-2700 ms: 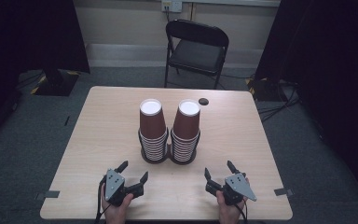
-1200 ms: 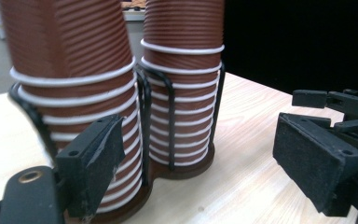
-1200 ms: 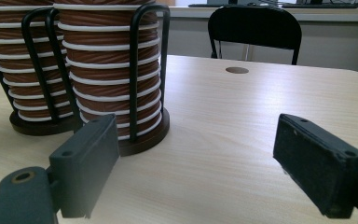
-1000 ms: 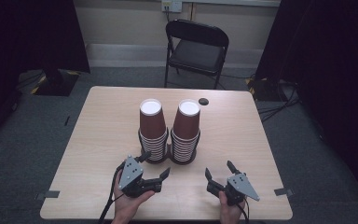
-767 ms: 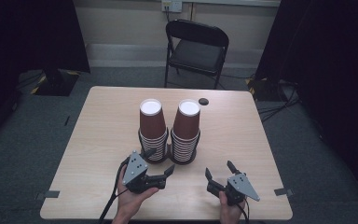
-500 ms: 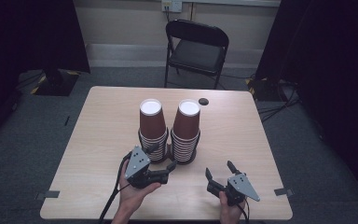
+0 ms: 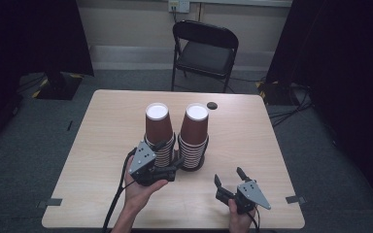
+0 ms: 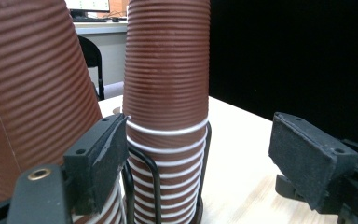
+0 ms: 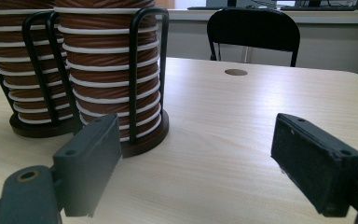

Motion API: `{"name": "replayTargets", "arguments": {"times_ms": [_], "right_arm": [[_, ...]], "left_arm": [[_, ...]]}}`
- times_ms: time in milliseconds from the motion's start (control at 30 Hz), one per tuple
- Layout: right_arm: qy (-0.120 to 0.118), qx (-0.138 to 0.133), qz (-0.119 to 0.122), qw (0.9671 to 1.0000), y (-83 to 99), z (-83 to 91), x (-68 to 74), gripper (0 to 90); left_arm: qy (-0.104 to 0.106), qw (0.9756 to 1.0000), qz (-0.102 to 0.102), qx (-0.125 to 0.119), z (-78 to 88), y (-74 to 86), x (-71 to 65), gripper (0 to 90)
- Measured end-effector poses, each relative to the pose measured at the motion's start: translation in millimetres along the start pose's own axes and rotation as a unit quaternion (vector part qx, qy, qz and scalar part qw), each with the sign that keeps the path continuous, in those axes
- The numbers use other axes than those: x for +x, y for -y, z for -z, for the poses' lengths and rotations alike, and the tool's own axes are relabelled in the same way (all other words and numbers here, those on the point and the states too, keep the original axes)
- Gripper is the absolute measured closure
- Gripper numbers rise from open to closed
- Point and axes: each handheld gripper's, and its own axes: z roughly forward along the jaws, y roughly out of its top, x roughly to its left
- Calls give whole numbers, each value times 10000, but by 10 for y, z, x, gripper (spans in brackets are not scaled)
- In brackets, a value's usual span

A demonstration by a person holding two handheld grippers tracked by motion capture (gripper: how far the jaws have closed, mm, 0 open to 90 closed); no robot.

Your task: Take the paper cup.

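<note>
From above, my left tool [image 7: 167, 158] sits at the foot of the left cup stack [image 7: 157, 133], low by its wire holder, while my right tool [image 7: 229, 177] rests near the front edge of the worktop [image 7: 97, 141], well apart from the cups. The view along my left tool adds what the high view cannot: one pad [image 8: 103, 156] lies right against the left stack [image 8: 32, 93], and the right cup stack [image 8: 167, 93] stands between the jaws with no pad pressing on it. The view along my right tool shows the black wire holder [image 9: 135, 70] and its round base, its jaws wide and bare over the wood.

Both holders stand side by side in the middle of the worktop, each carrying nested brown ribbed cups with white rims.

Since the earliest frame my left hand has come forward from the front edge up to the stacks, and its jaws have just been closing to a narrower gap. My right hand has kept still.
</note>
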Motion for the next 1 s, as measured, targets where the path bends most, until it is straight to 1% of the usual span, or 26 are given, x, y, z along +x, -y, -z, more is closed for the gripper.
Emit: {"name": "replayTargets", "arguments": {"times_ms": [33, 100, 167, 267, 367, 400, 467, 500, 600, 633, 700, 800, 833, 867, 900, 933, 967, 1000], "right_arm": [[3, 0, 1, 10000, 0, 0, 0, 150], [-4, -4, -4, 10000, 0, 0, 0, 151], [-5, -8, -6, 10000, 1, 1, 0, 151], [-1, 2, -1, 10000, 0, 0, 0, 152], [6, -8, -8, 10000, 0, 0, 0, 152], [-11, 0, -10, 10000, 0, 0, -2, 152], [12, -8, -8, 10000, 0, 1, -1, 152], [11, -17, -21, 10000, 1, 1, -1, 152], [0, -29, -34, 10000, 2, 5, -3, 152], [3, -32, -33, 10000, 2, 5, -3, 152], [-2, -19, -31, 10000, 1, 4, -4, 152], [2, -34, -34, 10000, 3, 6, -4, 152], [-4, -23, -33, 10000, 2, 5, -4, 152], [4, -25, -33, 10000, 2, 3, -3, 152], [-6, -32, -26, 10000, 2, 2, -2, 152], [2, -30, -22, 10000, 2, 4, -2, 152], [3, -33, -26, 10000, 2, 5, -3, 152], [3, -33, -26, 10000, 2, 5, -3, 152]], "left_arm": [[-12, 10000, -68, -6, -15, -29, 2, 193], [5, 10000, -71, 5, -35, -61, -2, 194], [-8, 9999, -128, -10, -54, -95, -13, 193], [45, 9998, -204, -3, -99, -144, -26, 193], [72, 9998, -182, -13, -138, -186, -35, 192], [78, 9997, -218, -18, -150, -203, -37, 190], [32, 9997, -229, -5, -174, -235, -42, 188], [66, 9997, -222, -16, -186, -252, -38, 183], [71, 9998, -198, -37, -221, -305, -35, 169], [111, 9997, -222, -54, -237, -331, -31, 162], [76, 9996, -260, -48, -255, -369, -31, 157], [105, 9995, -278, -54, -278, -409, -31, 156], [109, 9994, -316, -45, -296, -449, -40, 155], [109, 9994, -316, -45, -296, -449, -40, 156], [121, 9992, -369, -72, -314, -484, -50, 156], [114, 9992, -391, -49, -324, -499, -50, 156], [113, 9993, -337, -73, -337, -513, -50, 156], [113, 9993, -337, -73, -337, -513, -50, 157]]}}
